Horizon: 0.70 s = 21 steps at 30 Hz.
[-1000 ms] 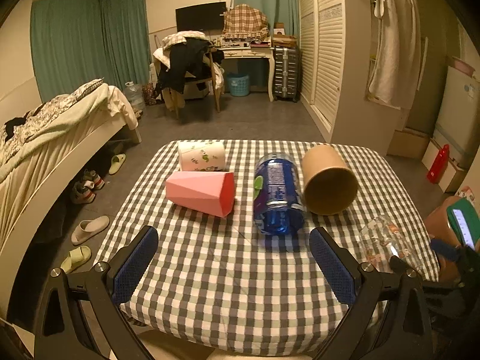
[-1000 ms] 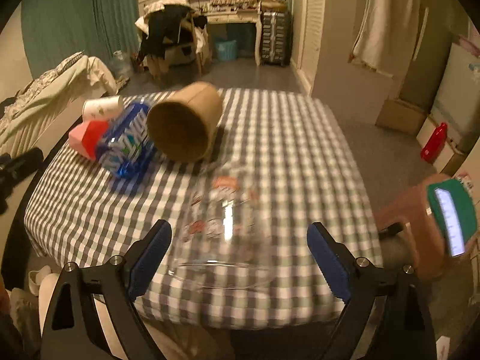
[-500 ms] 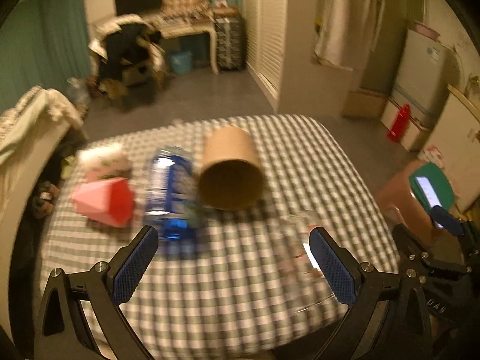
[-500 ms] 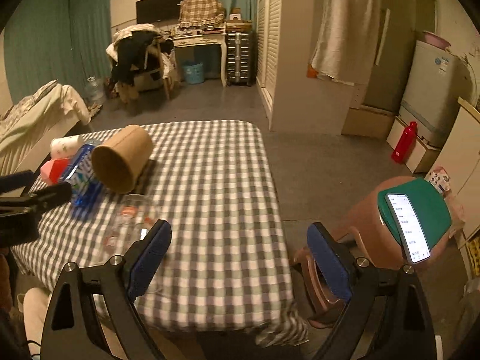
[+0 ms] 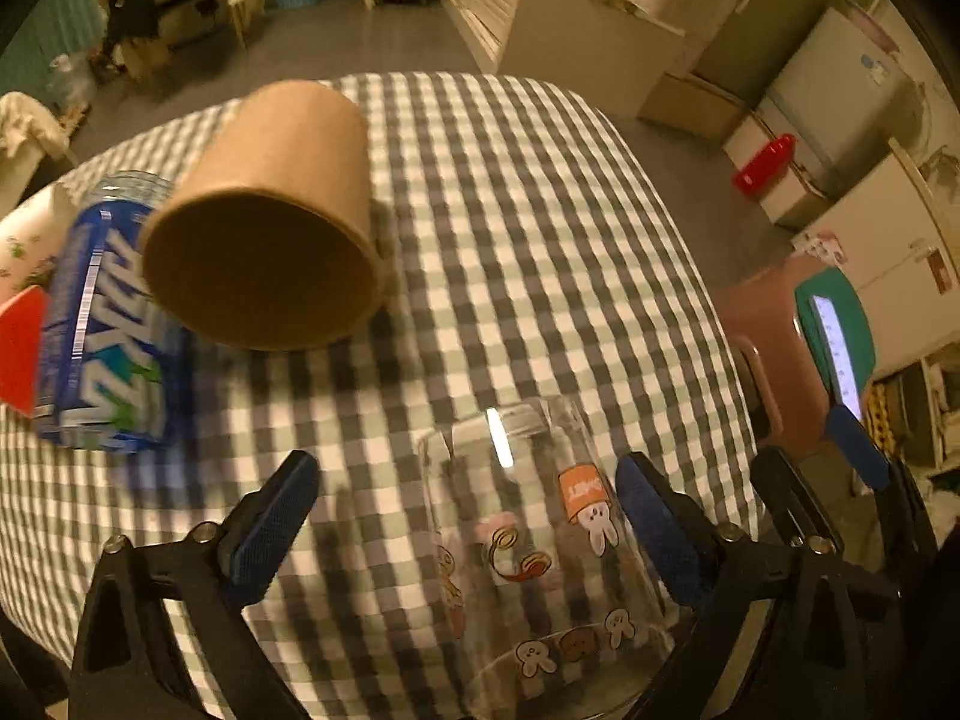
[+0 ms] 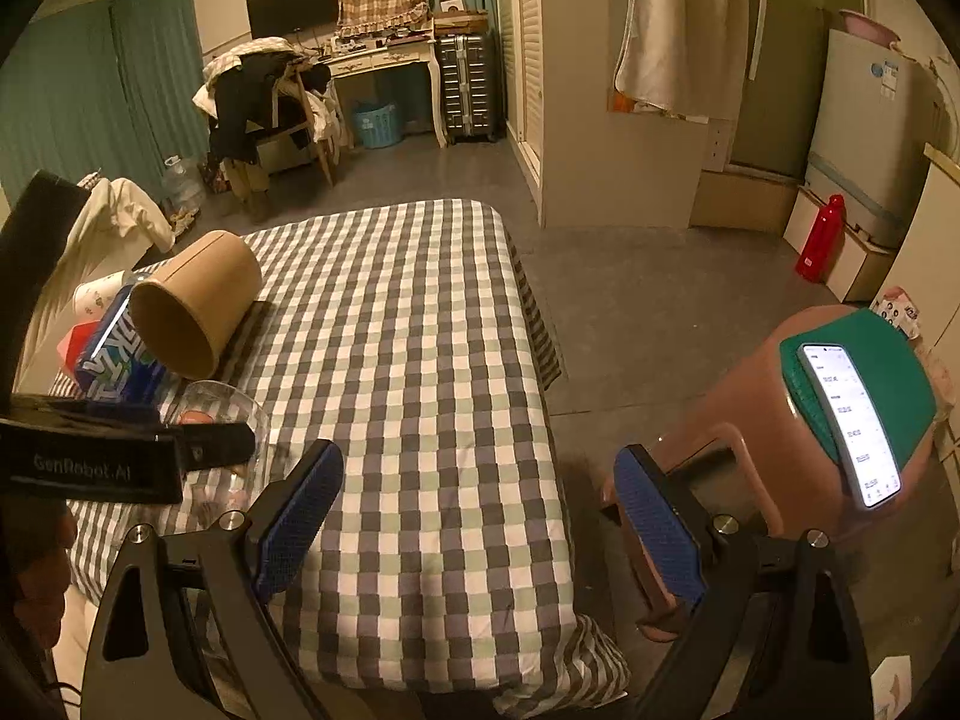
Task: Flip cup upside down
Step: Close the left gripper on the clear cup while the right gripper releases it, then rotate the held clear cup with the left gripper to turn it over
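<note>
**Ana:** Left wrist view first: the left gripper (image 5: 462, 531) has its jaws spread wide, and the clear printed glass cup (image 5: 540, 558) lies on its side between them, mouth toward the camera, base pointing away across the checked tablecloth (image 5: 540, 228). The right-hand pad sits just beside the glass wall; the left-hand pad stands well apart from it. Nothing is clamped.

**Ben:** Why straddle it that way?

**Ana:** My guess is that gripping across the barrel lets a wrist roll bring the mouth down onto the cloth. The cup sits off-centre in the gap, so closing now may nudge it sideways, and glass on its side can roll.

**Ben:** And the other hand?

**Ana:** In the right wrist view the right gripper (image 6: 480, 528) is also wide open and empty, hanging over the near right edge of the table, clear of the cup (image 6: 228, 420), probably to leave room.

**Ben:** Anything crowding the cup?

**Ana:** A brown paper cup (image 5: 258, 228) and a blue can (image 5: 102, 324), both on their sides, lie further back and to the left, touching each other but apart from the glass.

**Ben:** Progress?

**Ana:** Early, I judge: the flip is not yet begun.
</note>
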### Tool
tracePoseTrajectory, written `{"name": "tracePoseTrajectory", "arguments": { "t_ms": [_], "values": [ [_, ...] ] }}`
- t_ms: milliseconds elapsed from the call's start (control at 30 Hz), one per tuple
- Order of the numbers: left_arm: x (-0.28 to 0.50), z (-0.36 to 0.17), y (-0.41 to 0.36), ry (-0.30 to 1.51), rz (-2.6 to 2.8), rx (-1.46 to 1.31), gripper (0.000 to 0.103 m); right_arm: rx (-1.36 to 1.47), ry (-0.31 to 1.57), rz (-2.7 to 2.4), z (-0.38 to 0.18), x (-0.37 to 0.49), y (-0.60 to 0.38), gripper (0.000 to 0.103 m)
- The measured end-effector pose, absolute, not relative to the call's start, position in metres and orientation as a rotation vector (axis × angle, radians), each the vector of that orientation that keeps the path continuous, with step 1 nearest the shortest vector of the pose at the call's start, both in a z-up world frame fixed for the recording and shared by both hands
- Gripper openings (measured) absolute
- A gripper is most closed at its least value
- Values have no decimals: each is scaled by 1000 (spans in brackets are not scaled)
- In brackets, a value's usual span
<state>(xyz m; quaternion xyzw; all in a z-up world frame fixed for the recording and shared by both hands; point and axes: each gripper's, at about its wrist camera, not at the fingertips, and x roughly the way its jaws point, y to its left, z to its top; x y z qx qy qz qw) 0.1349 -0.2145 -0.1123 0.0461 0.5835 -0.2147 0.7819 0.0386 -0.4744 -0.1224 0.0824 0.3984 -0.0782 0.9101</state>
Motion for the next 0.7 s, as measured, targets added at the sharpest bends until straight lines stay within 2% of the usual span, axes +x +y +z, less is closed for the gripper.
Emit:
{"name": "tracePoseTrajectory", "arguments": {
  "t_ms": [100, 133, 367, 700],
  "values": [
    [133, -116, -217, 1309, -517, 89, 78, 189, 828, -153, -127, 42, -478, 92],
    [132, -117, -218, 1323, -535, 86, 66, 196, 831, -152, -128, 43, -479, 92],
    [122, -102, -222, 1238, -547, 172, 65, 215, 828, -157, -130, 43, -481, 92],
    [139, -72, -222, 920, -462, 173, 65, 233, 834, -170, -133, 43, -482, 92]
  ]
}}
